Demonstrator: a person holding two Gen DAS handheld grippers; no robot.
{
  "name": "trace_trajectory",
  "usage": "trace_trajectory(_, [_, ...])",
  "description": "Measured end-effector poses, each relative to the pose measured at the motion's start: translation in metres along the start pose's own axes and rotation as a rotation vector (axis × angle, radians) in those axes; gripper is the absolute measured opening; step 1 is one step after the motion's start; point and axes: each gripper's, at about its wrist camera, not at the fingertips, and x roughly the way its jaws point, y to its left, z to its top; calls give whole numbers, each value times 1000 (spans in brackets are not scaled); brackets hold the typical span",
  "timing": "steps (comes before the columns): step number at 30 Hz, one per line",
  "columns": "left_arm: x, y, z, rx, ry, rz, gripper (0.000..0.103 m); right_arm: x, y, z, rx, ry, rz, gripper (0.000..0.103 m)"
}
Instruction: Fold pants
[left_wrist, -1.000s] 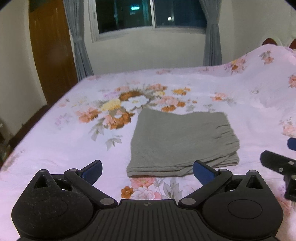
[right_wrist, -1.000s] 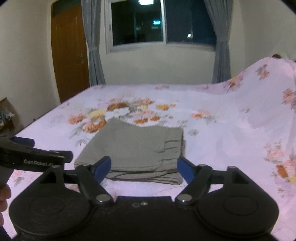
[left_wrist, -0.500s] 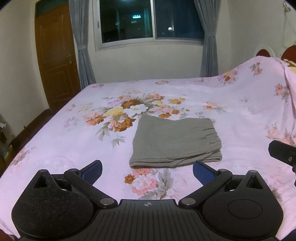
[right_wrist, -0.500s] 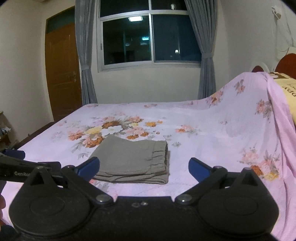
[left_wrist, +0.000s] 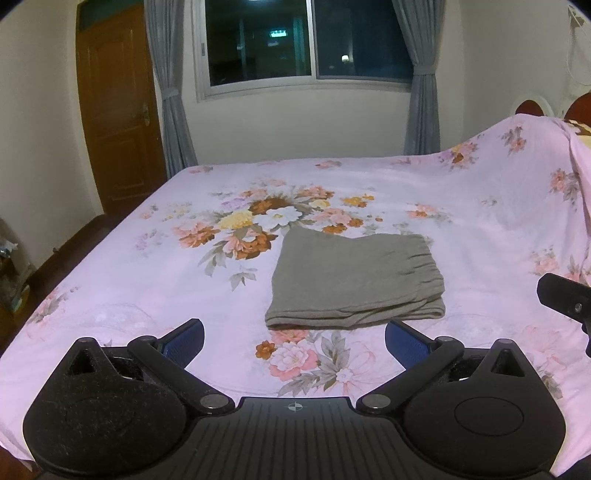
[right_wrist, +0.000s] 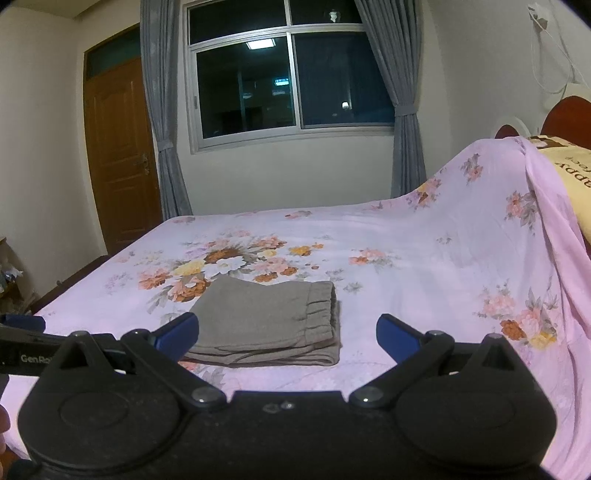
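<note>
The grey pants (left_wrist: 352, 280) lie folded into a flat rectangle on the pink floral bedsheet (left_wrist: 129, 280), elastic waistband on the right side. They also show in the right wrist view (right_wrist: 269, 325). My left gripper (left_wrist: 294, 338) is open and empty, held back from the pants' near edge. My right gripper (right_wrist: 287, 332) is open and empty, also back from the pants, low over the bed. Part of the right gripper shows at the right edge of the left wrist view (left_wrist: 565, 295), and part of the left gripper at the left edge of the right wrist view (right_wrist: 22, 332).
The bed rises over pillows at the right (right_wrist: 517, 206), with a yellow pillow (right_wrist: 569, 166) and wooden headboard (right_wrist: 565, 118) behind. A wooden door (left_wrist: 118, 110), a curtained window (left_wrist: 306, 44) and a wall stand beyond the bed. Floor and clutter lie left of the bed (left_wrist: 11, 280).
Both grippers have pulled back and risen away from the folded pants, which now look smaller and farther. Both stayed open; the pants have not moved.
</note>
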Motion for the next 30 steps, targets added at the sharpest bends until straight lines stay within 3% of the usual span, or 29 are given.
trace_trajectory(30, [8,-3,4,-8,4,2,103,6,5,-2,-3,18,-9,103])
